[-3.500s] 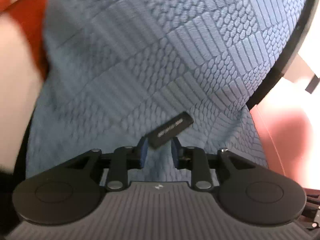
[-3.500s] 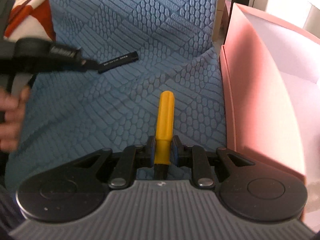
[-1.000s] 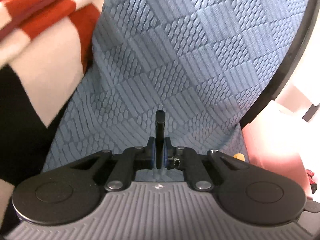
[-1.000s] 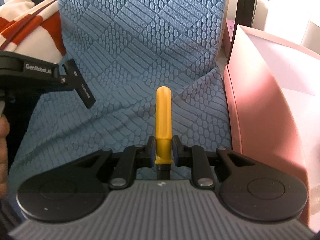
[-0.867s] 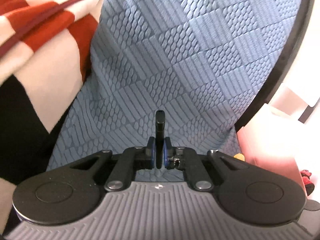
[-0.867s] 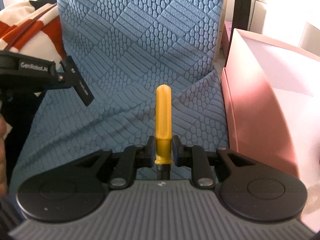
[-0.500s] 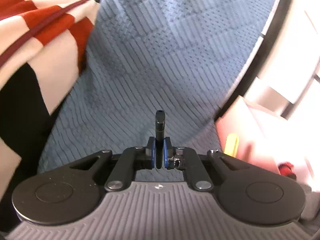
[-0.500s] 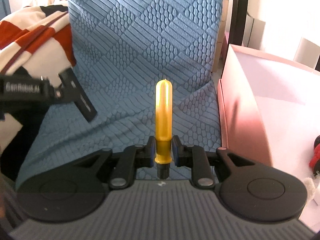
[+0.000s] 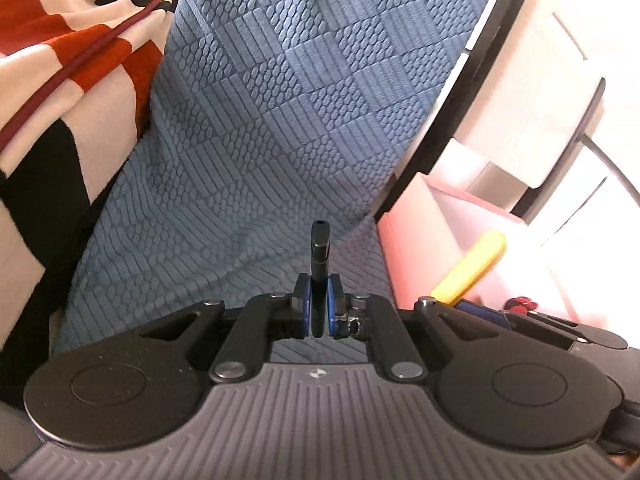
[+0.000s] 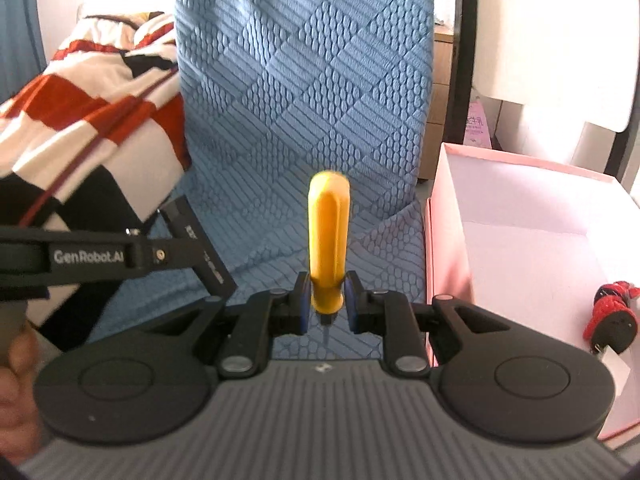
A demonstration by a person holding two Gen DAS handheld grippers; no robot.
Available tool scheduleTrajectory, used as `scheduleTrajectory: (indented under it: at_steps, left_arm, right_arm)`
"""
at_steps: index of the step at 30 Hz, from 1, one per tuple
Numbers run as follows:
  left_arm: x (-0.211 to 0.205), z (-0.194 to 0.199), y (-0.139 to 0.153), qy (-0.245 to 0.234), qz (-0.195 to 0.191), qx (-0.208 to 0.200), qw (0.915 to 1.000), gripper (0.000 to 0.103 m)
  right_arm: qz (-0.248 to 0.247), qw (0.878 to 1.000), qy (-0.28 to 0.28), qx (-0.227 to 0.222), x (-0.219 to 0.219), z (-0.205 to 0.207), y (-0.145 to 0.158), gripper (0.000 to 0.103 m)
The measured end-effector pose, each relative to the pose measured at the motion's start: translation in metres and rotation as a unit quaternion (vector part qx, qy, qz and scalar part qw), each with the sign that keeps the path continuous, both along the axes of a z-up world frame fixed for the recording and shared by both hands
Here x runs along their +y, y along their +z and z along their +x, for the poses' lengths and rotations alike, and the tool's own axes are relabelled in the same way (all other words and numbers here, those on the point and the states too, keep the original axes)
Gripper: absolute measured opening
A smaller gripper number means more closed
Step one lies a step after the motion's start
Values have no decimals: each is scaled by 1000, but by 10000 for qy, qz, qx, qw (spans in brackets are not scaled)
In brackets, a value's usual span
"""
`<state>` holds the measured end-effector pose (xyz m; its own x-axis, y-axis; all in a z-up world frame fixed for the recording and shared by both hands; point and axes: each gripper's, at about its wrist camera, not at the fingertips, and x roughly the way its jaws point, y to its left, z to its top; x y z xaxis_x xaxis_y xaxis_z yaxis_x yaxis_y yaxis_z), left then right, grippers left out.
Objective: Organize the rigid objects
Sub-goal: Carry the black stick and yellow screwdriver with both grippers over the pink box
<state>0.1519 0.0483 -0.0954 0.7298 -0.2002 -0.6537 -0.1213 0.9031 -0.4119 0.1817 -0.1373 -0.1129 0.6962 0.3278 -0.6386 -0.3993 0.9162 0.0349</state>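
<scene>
Left wrist view
- Left gripper (image 9: 319, 309): its blue-padded jaws are pinched together on a slim flat black stick (image 9: 320, 264), gripped at its lower end; the stick stands up from the jaws, edge-on to the camera, so its face cannot be read here.
- Backdrop: blue quilted textured fabric (image 9: 288, 112) fills the middle, clear of the stick.
- Left side: a red, white and black checked cloth (image 9: 68, 64) lies against the blue fabric.
- Right side: a pink open cardboard box (image 9: 416, 236) sits beside the fabric; a yellow plastic screwdriver handle (image 9: 472, 266) slants across in front of it.
- Small red object low in the box: probably a figure, too washed out to tell.

Right wrist view
- Right gripper (image 10: 325, 307): jaws clamped tight on the base of the yellow screwdriver handle (image 10: 328, 240), which stands upright, rounded end up; a thin metal shaft points down below the jaws.
- Left gripper (image 10: 188, 254): reaches in from the left edge, black stick (image 10: 200, 246) held slanted in its tip, printing on its face blurred.
- Pink box (image 10: 444, 240): just right of the right gripper, open, white inside.
- In the box: a red and black toy figure (image 10: 612, 316) lies near the right wall.
- Checked cloth (image 10: 92, 120): upper left, beside the blue fabric (image 10: 312, 80).
- Hand (image 10: 16, 392): part of a person's hand shows at the lower left edge.
</scene>
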Motion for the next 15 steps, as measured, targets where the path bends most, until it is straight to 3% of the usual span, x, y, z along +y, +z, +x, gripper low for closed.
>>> scheduleTrajectory:
  at_steps: [15]
  left_arm:
    - [-48,-16,39,-302,-77,-302,9991,10]
  right_arm:
    - [375,9982,-140,-436,-41,-26,67,21]
